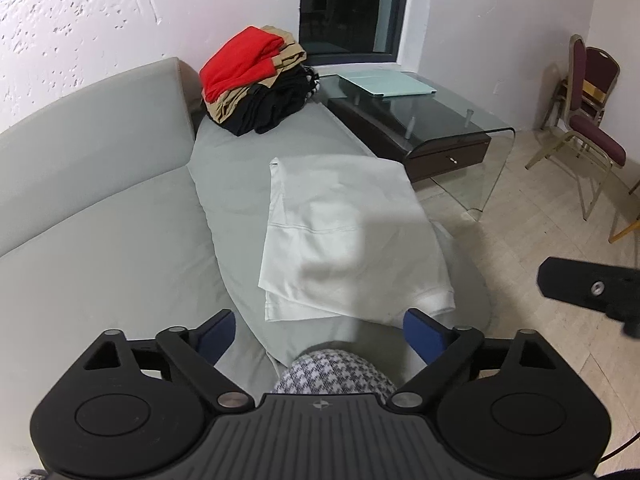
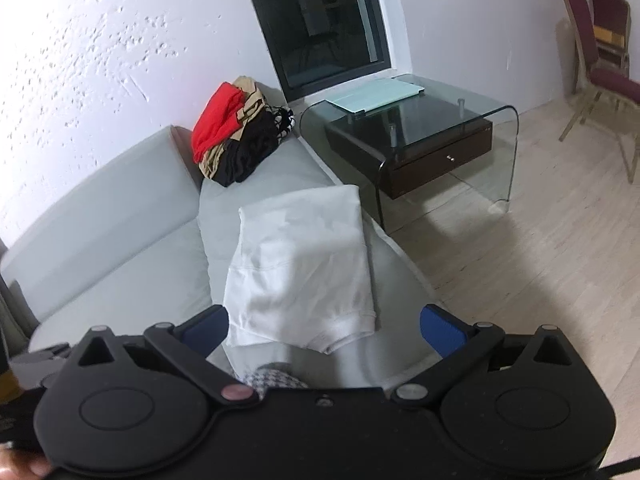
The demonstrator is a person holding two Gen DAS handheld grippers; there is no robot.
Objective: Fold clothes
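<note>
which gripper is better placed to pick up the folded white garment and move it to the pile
Left, narrowly. Both grippers are open and empty, but the white garment lies centred between the left gripper fingers; the right gripper sees it off to one side.

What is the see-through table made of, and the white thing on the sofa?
The table looks like bent glass: clear, shiny, the floor shows through it. The white garment looks like soft matte cotton-type cloth, with stitched seams and a ribbed hem, though the exact fabric is uncertain.
</note>
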